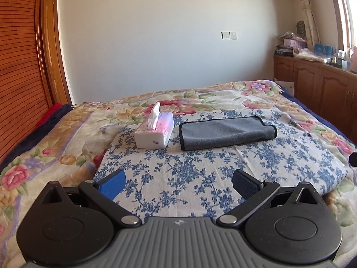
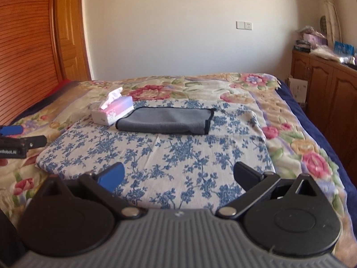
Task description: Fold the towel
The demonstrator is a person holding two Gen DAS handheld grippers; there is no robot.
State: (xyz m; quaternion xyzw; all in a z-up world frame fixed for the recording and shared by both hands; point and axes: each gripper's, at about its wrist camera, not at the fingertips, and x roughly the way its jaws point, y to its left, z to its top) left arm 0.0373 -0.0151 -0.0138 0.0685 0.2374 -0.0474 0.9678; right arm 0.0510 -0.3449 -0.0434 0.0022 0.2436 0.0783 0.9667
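A grey towel [image 1: 227, 132] with black trim lies folded in a long strip on the blue-flowered cloth [image 1: 189, 169] on the bed; it also shows in the right wrist view [image 2: 166, 121]. My left gripper [image 1: 178, 184] is open and empty, held above the near part of the cloth, well short of the towel. My right gripper [image 2: 178, 177] is open and empty, also over the near part of the cloth. The left gripper's side shows at the left edge of the right wrist view [image 2: 20, 144].
A tissue box [image 1: 155, 132] stands just left of the towel, also in the right wrist view [image 2: 112, 111]. A flowered blanket [image 1: 67, 134] covers the bed. A wooden headboard [image 1: 17, 67] is at left and wooden cabinets [image 1: 321, 84] at right.
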